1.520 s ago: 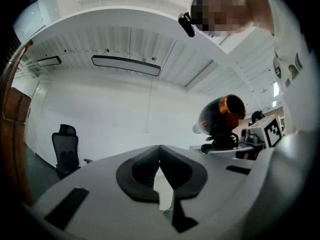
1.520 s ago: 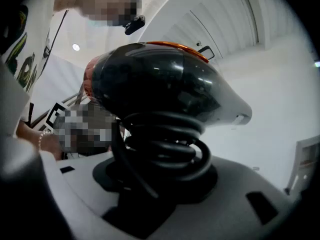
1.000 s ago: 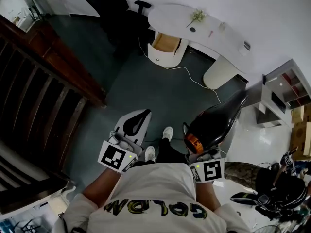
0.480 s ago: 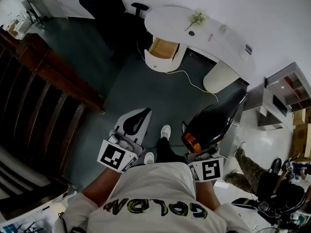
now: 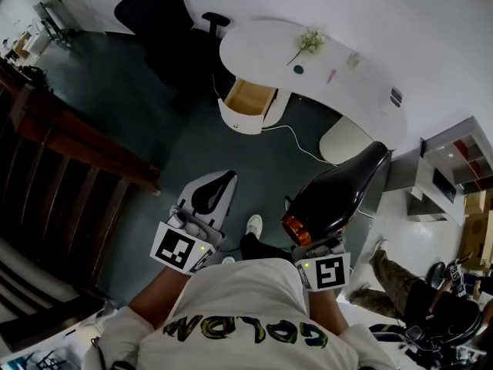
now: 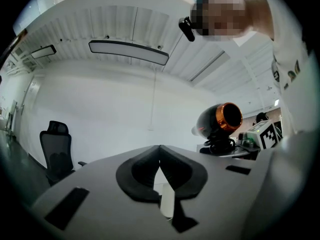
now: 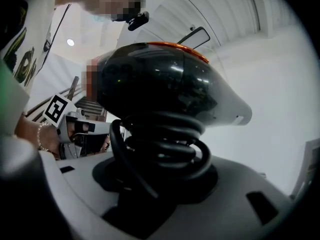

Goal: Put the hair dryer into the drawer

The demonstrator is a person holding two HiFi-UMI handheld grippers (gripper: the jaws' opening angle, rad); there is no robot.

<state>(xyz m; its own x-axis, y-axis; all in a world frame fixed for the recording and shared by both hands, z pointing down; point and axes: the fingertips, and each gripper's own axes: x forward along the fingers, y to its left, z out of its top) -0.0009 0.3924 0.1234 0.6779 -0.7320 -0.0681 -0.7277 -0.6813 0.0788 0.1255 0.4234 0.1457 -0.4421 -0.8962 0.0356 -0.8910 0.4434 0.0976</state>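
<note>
The white desk (image 5: 339, 60) stands well apart from the person, and its drawer (image 5: 248, 99) is already open. The hair dryer (image 5: 339, 195) is not yet in it. The right gripper (image 5: 312, 241) clamps the dryer, and the left gripper (image 5: 218, 190) is closed on nothing.

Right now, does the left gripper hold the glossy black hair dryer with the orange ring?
No, the left gripper has its fingers closed on nothing, and the black hair dryer sits in the right gripper.

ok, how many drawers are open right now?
1. The open drawer sits in the white desk pedestal, below the desktop in the head view, facing the person. Other drawers may be hidden from this angle.
</note>
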